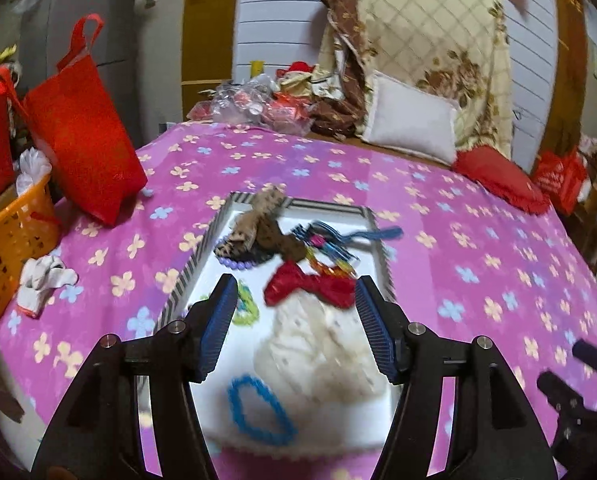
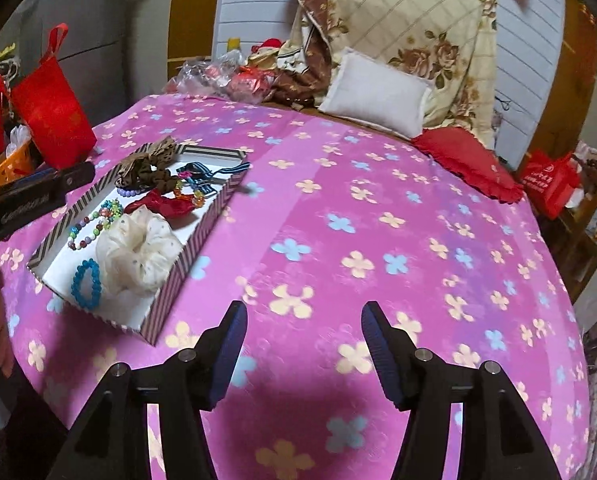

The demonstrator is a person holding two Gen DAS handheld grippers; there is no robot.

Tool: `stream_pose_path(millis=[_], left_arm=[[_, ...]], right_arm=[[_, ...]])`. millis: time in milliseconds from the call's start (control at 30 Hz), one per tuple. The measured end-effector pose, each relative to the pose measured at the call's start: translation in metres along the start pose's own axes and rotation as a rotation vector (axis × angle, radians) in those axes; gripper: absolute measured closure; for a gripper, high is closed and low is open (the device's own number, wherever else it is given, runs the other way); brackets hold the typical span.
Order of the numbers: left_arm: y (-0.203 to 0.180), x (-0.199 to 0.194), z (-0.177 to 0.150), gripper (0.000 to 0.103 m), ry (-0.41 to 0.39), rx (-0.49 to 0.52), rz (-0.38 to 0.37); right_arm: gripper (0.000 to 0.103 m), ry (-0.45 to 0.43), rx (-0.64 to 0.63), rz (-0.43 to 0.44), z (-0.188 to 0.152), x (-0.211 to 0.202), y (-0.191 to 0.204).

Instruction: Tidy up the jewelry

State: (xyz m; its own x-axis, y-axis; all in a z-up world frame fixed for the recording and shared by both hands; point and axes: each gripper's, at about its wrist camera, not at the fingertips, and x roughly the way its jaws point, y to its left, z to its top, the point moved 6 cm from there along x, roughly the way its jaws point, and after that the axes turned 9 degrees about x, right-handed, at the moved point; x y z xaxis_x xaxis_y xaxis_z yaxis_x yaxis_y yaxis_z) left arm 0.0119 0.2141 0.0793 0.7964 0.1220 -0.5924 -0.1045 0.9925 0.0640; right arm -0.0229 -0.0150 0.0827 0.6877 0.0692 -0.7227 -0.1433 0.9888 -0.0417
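A striped-rimmed tray (image 1: 186,268) with a white floor lies on the pink flowered bedspread. In it are a white scrunchie (image 1: 318,352), a blue bead bracelet (image 1: 258,412), a red bow (image 1: 310,286), a green bracelet (image 1: 244,308), brown patterned scrunchies (image 1: 258,224) and a blue striped headband (image 1: 354,236). My left gripper (image 1: 294,292) is open and empty above the tray's near half. The tray (image 2: 202,232) shows at left in the right wrist view, with the white scrunchie (image 2: 138,252) and blue bracelet (image 2: 85,282). My right gripper (image 2: 302,320) is open and empty over bare bedspread.
A red bag (image 1: 82,136) and an orange basket (image 1: 10,236) stand at the bed's left edge, white crumpled cloth (image 1: 44,280) beside them. A white pillow (image 1: 414,120), a floral quilt, a red cushion (image 1: 502,180) and plastic bags lie at the far end.
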Motion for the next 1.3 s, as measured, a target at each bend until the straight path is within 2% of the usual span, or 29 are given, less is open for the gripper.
stream_pose_path(millis=[167, 467, 900, 1300], left_arm=[[-0.029, -0.033, -0.009, 0.036, 0.002, 0.037, -0.020], [-0.066, -0.066, -0.020, 0.036, 0.020, 0.100, -0.045], [-0.060, -0.082, -0.039, 0.036, 0.072, 0.072, -0.019], [-0.050, -0.083, -0.049, 0.036, 0.101, 0.046, -0.023]], right_arm=[[0.046, -0.008, 0.074, 0.006, -0.003, -0.012, -0.021], [0.046, -0.036, 0.130, -0.007, -0.008, -0.035, -0.042], [0.046, -0.054, 0.118, -0.027, -0.017, -0.053, -0.045], [0.045, -0.021, 0.100, -0.040, -0.025, -0.048, -0.035]])
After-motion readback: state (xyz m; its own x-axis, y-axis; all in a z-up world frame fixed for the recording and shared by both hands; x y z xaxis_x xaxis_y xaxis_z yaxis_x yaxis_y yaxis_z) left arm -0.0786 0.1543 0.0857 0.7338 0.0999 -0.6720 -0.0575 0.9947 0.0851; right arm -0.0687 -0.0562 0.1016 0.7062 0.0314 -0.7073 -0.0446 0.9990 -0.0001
